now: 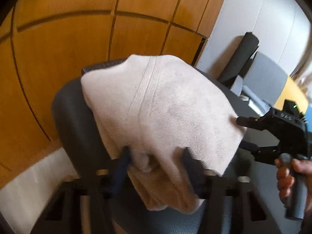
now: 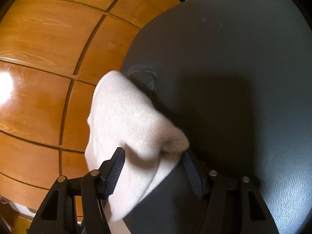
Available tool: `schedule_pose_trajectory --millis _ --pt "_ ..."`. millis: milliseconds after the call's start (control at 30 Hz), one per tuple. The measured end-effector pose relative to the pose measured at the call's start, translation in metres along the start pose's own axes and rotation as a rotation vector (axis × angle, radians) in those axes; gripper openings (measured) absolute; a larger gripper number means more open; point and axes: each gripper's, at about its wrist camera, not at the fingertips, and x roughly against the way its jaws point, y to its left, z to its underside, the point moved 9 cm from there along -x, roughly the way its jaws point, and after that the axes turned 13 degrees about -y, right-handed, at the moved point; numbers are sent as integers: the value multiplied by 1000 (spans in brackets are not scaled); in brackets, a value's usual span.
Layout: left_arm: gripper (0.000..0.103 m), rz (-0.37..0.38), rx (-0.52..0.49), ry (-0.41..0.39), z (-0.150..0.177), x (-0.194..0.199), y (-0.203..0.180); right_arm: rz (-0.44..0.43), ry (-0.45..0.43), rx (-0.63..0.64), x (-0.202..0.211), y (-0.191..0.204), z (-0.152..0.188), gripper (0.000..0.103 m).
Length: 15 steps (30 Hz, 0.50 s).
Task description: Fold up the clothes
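Currently your left claw (image 1: 156,156) sits low over the dark chair seat (image 1: 68,117), with the pale knit cloth (image 1: 159,105) bunched between its two fingers (image 1: 124,156); the fold fills the gap and both pads press into it, so I record this claw as clenched on the cloth. The cloth drapes as a rumpled mound over the front of the seat, a ribbed band running down its middle, and a darker tan layer hangs below the fingers. Your right claw (image 1: 243,134) comes in from the right edge of the left view, upper fingertip touching the cloth's right corner, with your hand (image 1: 288,177) wrapped round its grey handle. From the right wrist view, the right claw (image 2: 154,165) stands wide; the cloth (image 2: 128,124) lies between its fingers (image 2: 115,171), touching or overlapping the left pad, while the right pad sits at the cloth's edge, not squeezing it. I read this claw as released. Behind the seat (image 2: 234,78) stand orange wood panels (image 2: 48,39).
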Motion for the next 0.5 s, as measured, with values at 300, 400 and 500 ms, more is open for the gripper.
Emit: schedule_pose_trajectory --millis 300,400,500 --pt "19 167 229 67 -13 2 22 -224 -41 -292 35 -10 16 58" --pt "19 172 267 86 -9 -4 19 -209 -22 -272 34 -3 19 50" --pt "33 191 320 89 -1 5 13 -230 1 -332 25 6 18 49"
